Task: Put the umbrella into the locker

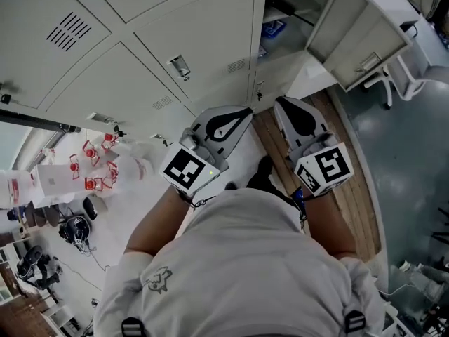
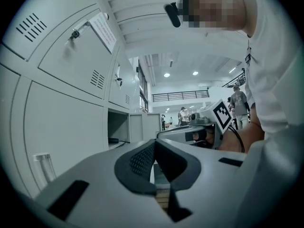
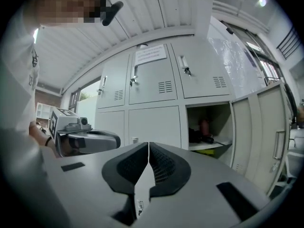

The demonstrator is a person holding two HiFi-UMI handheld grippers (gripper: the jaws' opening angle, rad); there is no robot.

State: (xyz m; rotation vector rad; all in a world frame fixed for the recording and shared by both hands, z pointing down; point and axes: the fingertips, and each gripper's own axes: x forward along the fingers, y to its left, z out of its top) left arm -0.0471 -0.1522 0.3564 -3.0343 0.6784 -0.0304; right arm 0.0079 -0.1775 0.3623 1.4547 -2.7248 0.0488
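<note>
In the head view, the person is holding the left hand-held gripper (image 1: 242, 114) and the right hand-held gripper (image 1: 286, 107) side by side at the centre of the frame. Both are pointing toward the open locker (image 1: 280, 12) at the top, and its door (image 1: 358, 34) is standing wide at the upper right; no umbrella is showing here. In the left gripper view, the jaws are pressing tip to tip with nothing between them. The open compartment is sitting at left of centre with a dark end poking over its shelf edge. In the right gripper view, the jaws are likewise meeting and gripping nothing. A dark, slim object, probably the umbrella (image 3: 209, 139), is lying on the shelf at right of centre, beside something reddish I cannot identify. Judging from this, the umbrella is already resting inside. The risks now are that it is lying close enough to the shelf's front edge to roll out, or that a closing door pinches it.
</note>
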